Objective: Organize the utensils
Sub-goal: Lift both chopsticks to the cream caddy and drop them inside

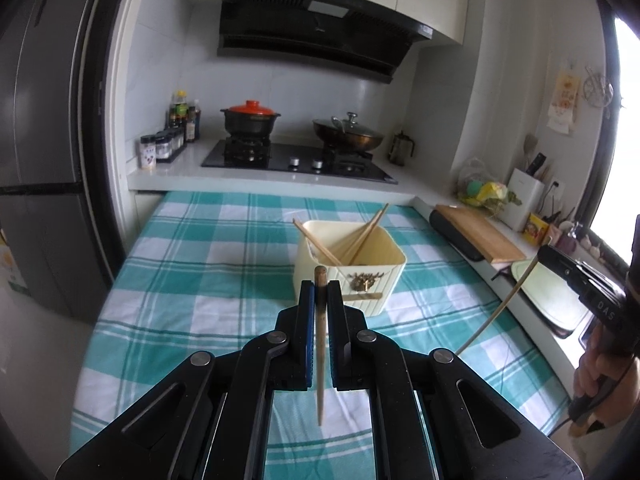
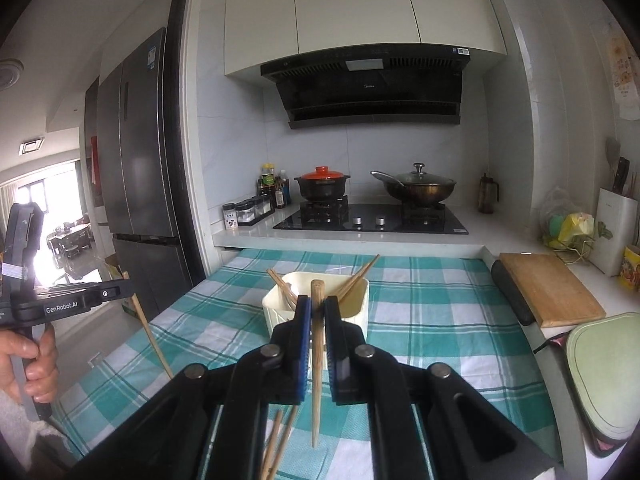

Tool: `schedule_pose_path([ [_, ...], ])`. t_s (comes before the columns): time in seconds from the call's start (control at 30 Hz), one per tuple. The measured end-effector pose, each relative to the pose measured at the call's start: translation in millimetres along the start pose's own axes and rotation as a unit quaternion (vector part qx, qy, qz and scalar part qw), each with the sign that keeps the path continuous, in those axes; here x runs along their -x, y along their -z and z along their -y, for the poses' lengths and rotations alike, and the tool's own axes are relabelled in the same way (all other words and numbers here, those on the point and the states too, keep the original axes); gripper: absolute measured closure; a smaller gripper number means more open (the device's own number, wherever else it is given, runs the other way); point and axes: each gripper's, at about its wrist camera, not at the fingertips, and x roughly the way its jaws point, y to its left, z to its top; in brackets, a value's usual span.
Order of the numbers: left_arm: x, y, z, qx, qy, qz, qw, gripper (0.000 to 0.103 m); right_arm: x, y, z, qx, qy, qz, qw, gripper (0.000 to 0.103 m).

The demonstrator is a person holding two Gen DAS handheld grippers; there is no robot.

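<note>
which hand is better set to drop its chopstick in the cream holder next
Either could, but probably the left: its tongs grip a chopstick upright directly before the cream holder. The right tongs hold their chopstick similarly, though seemingly farther back.

The left wrist view rides low behind the left gripper (image 1: pixel 320 292), looking forward over the checked tablecloth (image 1: pixel 192 280) toward the stove (image 1: pixel 296 160), with the cream utensil box (image 1: pixel 352 268) close ahead. The right wrist view sits behind the right gripper (image 2: pixel 317 306), facing that way too, box (image 2: pixel 320 300) just past the fingertips. Both share cloth, box, stove and range hood (image 2: pixel 372 84), and each catches the other gripper at its edge.
</note>
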Motion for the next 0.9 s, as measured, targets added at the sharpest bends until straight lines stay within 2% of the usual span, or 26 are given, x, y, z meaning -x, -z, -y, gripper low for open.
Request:
schedule_pose_path([
  [0.13, 0, -21, -4, 0.002, 0.0, 0.014, 0.9999, 0.099, -10, -23, 7, 0.01, 0.005, 0.004, 1.0, 0.096],
  [0.33, -11, -73, -3, 0.0, -0.001, 0.05, 0.9988, 0.099, -34, -80, 13, 0.03, 0.014, 0.031, 0.999, 0.096],
  [0.5, -29, -121, 5, 0.002, -0.002, 0.094, 0.9956, 0.099, -64, -124, 12, 0.04, 0.019, 0.071, 0.997, 0.096],
  [0.63, -57, -147, 12, 0.015, -0.008, 0.123, 0.9922, 0.099, -101, -137, 13, 0.033, 0.015, 0.085, 0.996, 0.096],
  [0.77, -106, -151, 14, 0.034, -0.013, 0.102, 0.9941, 0.099, -148, -127, 19, 0.022, 0.008, 0.054, 0.998, 0.096],
  [0.9, -161, -136, 12, 0.047, -0.013, 0.043, 0.9979, 0.099, -200, -101, 29, 0.003, -0.012, -0.022, 1.0, 0.096],
])
